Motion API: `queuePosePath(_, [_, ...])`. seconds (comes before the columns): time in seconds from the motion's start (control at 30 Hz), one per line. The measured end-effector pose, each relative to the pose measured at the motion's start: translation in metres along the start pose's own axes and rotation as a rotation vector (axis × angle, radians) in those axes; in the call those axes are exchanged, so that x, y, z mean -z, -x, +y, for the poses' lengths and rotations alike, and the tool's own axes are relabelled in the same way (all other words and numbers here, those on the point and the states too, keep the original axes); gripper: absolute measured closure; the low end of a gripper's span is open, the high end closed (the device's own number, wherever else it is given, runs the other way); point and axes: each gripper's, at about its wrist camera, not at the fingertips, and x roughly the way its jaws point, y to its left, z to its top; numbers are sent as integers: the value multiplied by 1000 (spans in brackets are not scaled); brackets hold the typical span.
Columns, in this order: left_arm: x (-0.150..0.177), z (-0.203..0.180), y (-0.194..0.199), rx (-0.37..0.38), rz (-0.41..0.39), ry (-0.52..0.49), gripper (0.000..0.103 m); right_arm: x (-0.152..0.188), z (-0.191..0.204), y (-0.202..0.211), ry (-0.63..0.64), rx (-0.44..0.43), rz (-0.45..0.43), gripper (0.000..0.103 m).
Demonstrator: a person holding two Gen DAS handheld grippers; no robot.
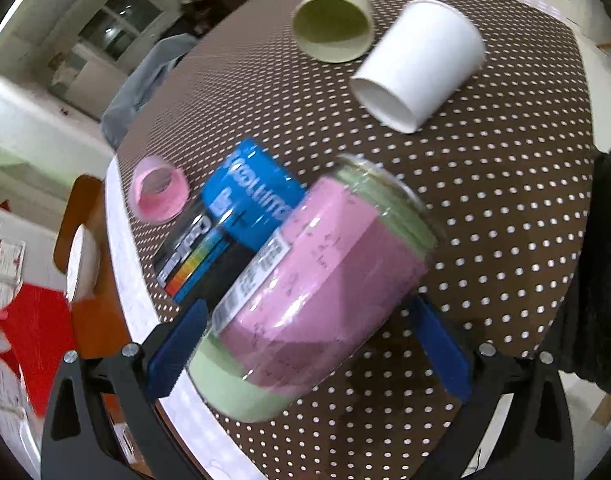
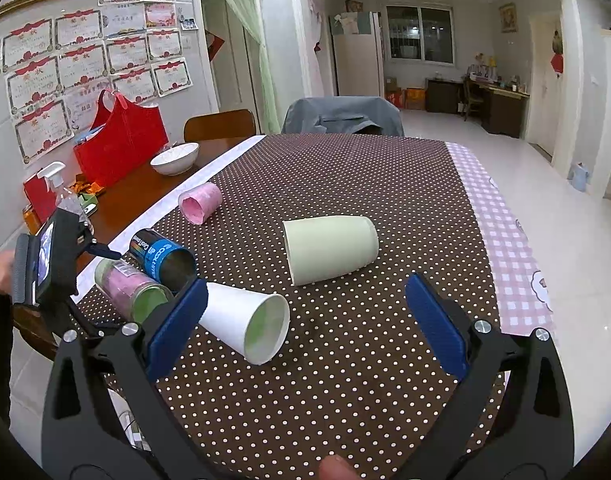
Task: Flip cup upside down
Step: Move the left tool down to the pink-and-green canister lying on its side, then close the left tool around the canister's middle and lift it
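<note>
The pink-and-green cup (image 1: 317, 292) lies on its side near the table (image 1: 505, 200) edge, between my left gripper (image 1: 309, 352) fingers, which stand apart. I should close mid-body, then lift before rotating. My right gripper (image 2: 305, 328) hangs open.

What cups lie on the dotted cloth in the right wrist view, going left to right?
Pink-and-green cup → blue-and-black cup → small pink cup → white paper cup → pale green cup.
</note>
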Motion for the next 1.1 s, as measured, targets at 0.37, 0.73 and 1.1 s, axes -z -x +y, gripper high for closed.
queuePosePath(0.37, [-24, -29, -1, 18, 62, -74, 18, 6, -17, 9, -46, -9, -17, 6])
queuePosePath(0.73, [-41, -36, -1, 24, 89, 52, 28, 15, -43, 26, -102, -5, -41, 6])
queuePosePath(1.1, [-42, -50, 75, -35, -3, 214, 29, 19, -67, 47, -155, -13, -85, 6])
